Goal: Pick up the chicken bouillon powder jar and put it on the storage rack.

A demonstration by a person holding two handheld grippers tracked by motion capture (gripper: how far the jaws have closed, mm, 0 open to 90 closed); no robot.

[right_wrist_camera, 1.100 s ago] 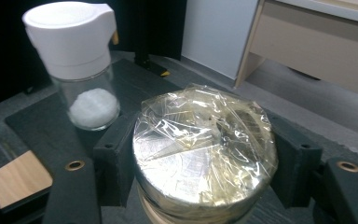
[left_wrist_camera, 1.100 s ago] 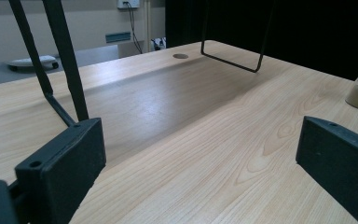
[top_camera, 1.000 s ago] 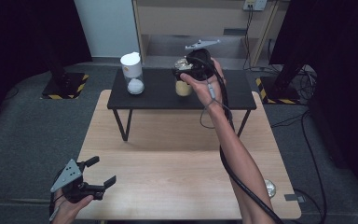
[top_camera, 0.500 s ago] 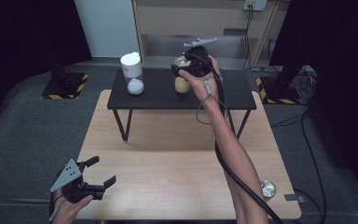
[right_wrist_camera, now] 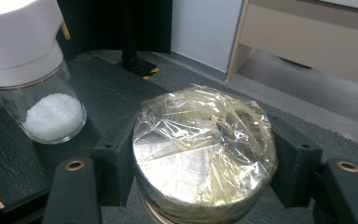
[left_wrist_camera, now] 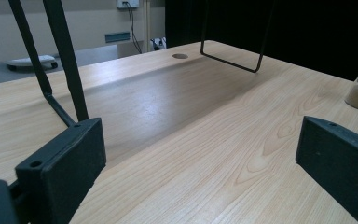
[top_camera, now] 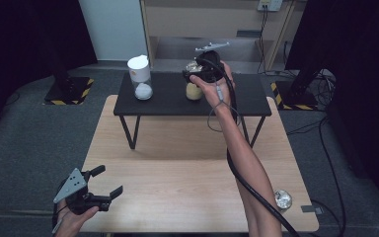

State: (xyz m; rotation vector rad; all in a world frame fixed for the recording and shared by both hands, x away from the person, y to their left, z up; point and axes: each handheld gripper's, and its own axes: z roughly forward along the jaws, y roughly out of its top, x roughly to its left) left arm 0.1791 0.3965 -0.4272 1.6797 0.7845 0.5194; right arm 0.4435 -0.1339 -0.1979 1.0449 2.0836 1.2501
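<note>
Right gripper (right_wrist_camera: 205,163) clamped on the jar's foil-wrapped lid (right_wrist_camera: 205,154), jaws on either side; jar (top_camera: 193,90) stands on the black side table (top_camera: 168,98), near the white-capped jar (top_camera: 141,79). Left gripper (top_camera: 106,185) open, empty, low over the wooden table (top_camera: 177,168), well apart.

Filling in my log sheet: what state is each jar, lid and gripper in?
Right gripper: shut on the silver lid.
Silver lid: on its jar, covered with plastic film.
White-capped jar: upright, capped, white grains low inside.
Left gripper: open, holding nothing.
</note>
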